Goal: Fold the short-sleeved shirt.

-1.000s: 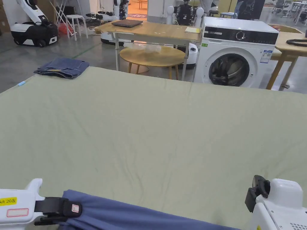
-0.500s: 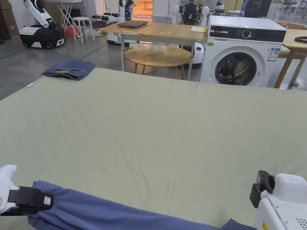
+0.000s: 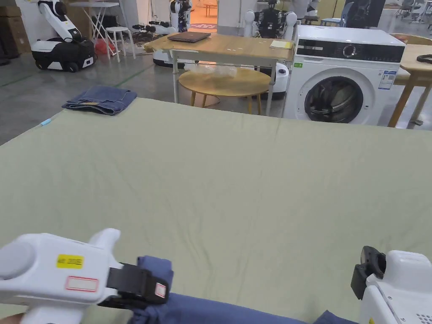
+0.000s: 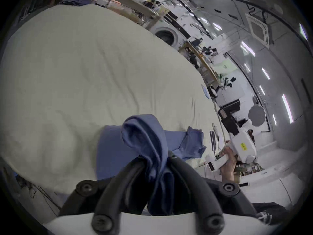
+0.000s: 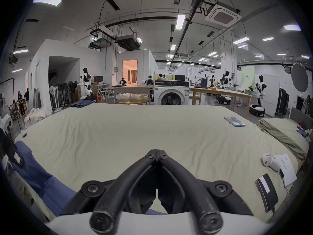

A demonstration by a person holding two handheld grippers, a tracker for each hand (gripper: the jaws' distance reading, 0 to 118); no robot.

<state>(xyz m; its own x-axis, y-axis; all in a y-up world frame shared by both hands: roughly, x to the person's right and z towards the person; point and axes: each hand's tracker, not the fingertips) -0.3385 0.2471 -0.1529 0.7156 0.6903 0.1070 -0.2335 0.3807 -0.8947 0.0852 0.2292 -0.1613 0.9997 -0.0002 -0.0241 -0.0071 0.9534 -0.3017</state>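
Pale green sheeting covers the bed [image 3: 236, 177] before you. At its near edge, around 6 o'clock, lies the blue short-sleeved shirt [image 4: 115, 147]. Your left gripper [image 4: 156, 160] has both jaws clamped on a bunched fold of it, lifted at 7 o'clock in the head view. Your right gripper [image 5: 157, 154] hovers at 5 o'clock, jaws pressed together on nothing. Folded jeans [image 3: 101, 99] sit at 11 o'clock on the bed's far corner; a washing machine [image 3: 341, 76] stands beyond at 1 o'clock.
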